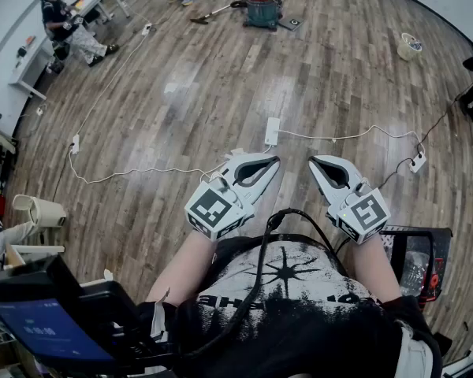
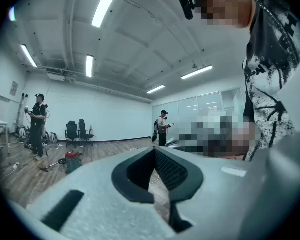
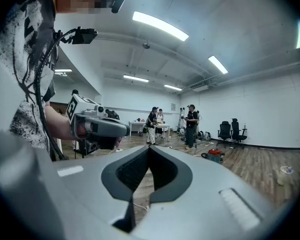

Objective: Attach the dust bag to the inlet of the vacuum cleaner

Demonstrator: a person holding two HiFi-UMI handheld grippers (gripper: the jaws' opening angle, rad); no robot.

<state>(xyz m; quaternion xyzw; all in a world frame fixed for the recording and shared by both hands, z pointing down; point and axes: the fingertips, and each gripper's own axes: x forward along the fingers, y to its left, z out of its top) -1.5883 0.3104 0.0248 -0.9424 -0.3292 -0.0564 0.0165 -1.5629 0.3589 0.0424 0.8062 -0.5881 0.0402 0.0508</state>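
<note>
Currently left gripper [image 1: 270, 164] and right gripper [image 1: 316, 164] jaws clenched, empty. Vacuum cleaner [image 1: 262, 8] stands far across floor [image 1: 221, 93]; dust bag not seen. Bag likely light, floppy; grip its stiffer collar.

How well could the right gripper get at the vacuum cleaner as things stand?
Probably not yet. The right gripper, shut and empty, is held by the person's chest, while the vacuum cleaner stands far across the wooden floor; distance alone keeps it away.
</note>
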